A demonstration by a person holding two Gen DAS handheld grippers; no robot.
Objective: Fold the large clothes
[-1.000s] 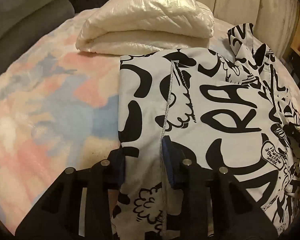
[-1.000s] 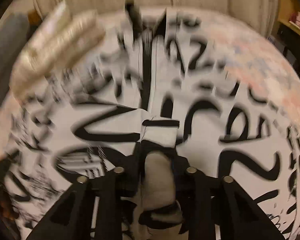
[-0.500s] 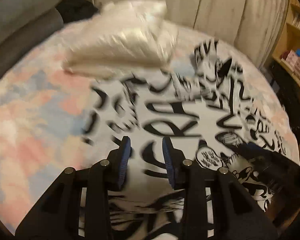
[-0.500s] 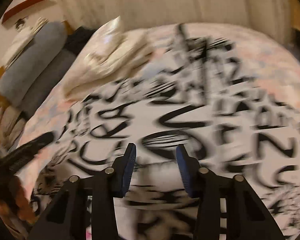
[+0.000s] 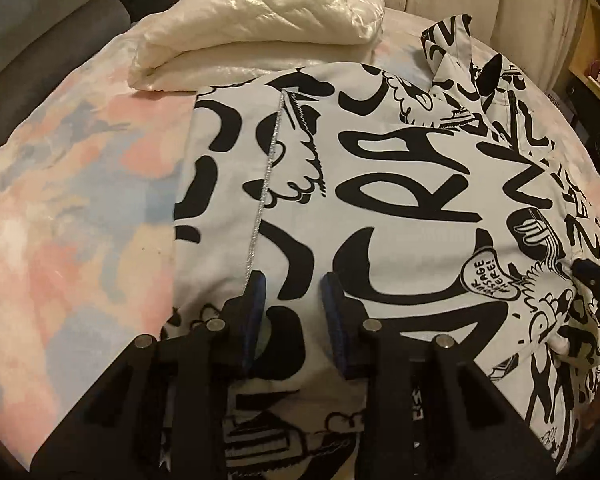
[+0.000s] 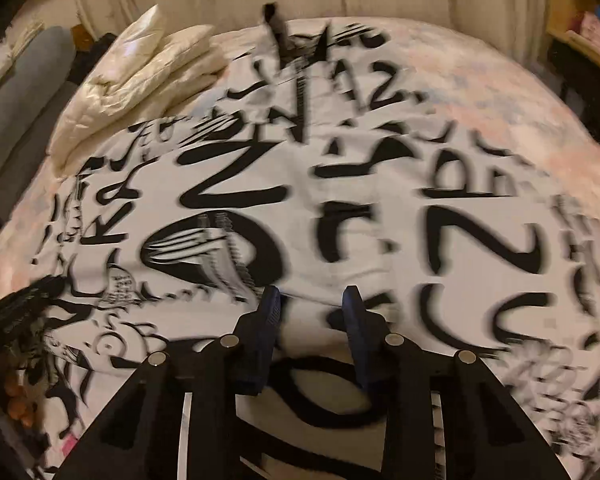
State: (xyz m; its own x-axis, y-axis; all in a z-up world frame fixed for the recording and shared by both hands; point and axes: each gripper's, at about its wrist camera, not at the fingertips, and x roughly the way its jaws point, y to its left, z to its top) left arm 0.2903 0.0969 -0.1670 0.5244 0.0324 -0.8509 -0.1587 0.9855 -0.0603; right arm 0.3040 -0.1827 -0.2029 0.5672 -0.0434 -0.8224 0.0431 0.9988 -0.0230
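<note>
A large white garment (image 5: pixel 400 200) with a black graffiti print lies spread flat on the bed, its silver zip (image 5: pixel 266 176) running up its left part. My left gripper (image 5: pixel 294 292) hovers over the garment's near edge, just right of the zip, open, with flat cloth showing through the gap. In the blurred right wrist view, my right gripper (image 6: pixel 311 300) hangs over the same garment (image 6: pixel 340 208). Its jaws are closing, with nothing pinched between them. Its dark tip (image 5: pixel 592 280) shows at the right edge of the left wrist view.
A folded cream puffy jacket (image 5: pixel 260 20) lies at the far side of the bed, touching the garment's top edge. The pastel pink and blue sheet (image 5: pixel 80 200) is bare to the left. Grey pillows (image 5: pixel 40 20) are far left and a shelf (image 5: pixel 596 68) far right.
The right gripper let go of the cloth fold it was pinching and moved across the garment. The left gripper shifted right, from astride the zip to beside it.
</note>
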